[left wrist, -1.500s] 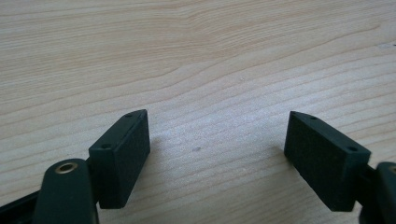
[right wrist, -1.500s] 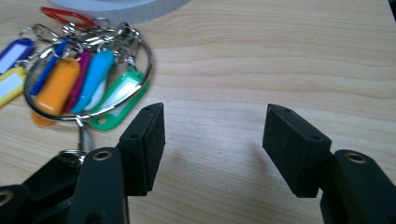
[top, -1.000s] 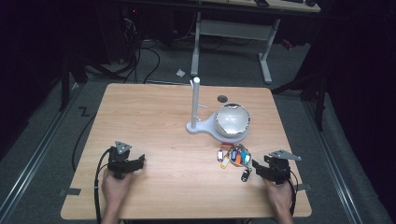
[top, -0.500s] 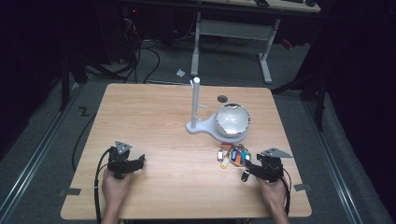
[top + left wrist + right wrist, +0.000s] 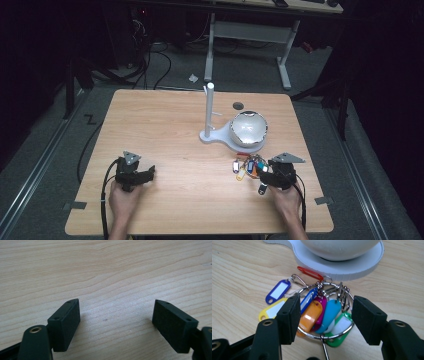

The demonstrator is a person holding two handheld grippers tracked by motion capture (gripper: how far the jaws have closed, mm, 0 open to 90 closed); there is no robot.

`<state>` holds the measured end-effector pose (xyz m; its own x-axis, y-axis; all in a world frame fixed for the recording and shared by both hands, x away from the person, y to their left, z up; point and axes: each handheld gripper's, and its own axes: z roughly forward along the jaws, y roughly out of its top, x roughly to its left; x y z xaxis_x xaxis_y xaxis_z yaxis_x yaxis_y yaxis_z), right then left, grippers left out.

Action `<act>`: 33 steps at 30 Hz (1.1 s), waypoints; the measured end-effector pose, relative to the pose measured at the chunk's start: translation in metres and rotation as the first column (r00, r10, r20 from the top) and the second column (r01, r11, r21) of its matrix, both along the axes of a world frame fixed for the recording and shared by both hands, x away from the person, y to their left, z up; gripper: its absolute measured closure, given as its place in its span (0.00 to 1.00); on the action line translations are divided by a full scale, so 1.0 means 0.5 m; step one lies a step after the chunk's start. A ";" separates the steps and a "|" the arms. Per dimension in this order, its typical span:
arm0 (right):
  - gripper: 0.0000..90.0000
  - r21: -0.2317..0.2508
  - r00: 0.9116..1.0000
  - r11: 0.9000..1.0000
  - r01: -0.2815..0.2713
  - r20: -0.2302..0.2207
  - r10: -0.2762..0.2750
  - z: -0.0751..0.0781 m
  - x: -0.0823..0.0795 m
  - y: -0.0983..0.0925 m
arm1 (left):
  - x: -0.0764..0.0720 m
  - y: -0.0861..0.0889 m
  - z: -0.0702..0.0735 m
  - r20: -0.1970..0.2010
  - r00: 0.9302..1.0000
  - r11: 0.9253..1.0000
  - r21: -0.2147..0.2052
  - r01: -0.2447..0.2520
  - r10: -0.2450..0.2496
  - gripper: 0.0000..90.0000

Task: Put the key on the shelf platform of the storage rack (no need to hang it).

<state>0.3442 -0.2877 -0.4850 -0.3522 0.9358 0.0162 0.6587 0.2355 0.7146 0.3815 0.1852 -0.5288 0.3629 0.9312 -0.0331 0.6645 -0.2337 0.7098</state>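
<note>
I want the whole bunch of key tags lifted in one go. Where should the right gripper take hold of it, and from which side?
Grip the metal ring at its near arc, coming in low from the person's side. Every key tag hangs on that ring, and it already lies between the open jaws of the right gripper; the white stand base blocks the far side.

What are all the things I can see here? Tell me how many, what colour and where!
key tags on a metal ring: one bunch, blue, yellow, orange, pink, light blue, green and red, near the table's right front, before the stand
stand with post: one, white, table middle
bowl: one, white, on the stand's base
table: one, light wood
desk frame: one, white, behind the table
left gripper: one, black, open over bare wood
right gripper: one, black, fingers open either side of the tags
hands: two, bottom edge
</note>
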 end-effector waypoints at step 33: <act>0.47 -0.064 0.997 0.998 0.000 -0.074 -0.005 -0.049 0.069 0.036 | 0.000 0.000 0.000 -0.001 1.000 1.000 -0.001 0.000 0.000 0.25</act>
<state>0.3784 -0.2696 -0.5095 -0.3502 0.9365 -0.0181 0.7098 0.2779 0.6473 0.3815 0.1853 -0.5287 0.3632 0.9311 -0.0343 0.6652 -0.2334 0.7093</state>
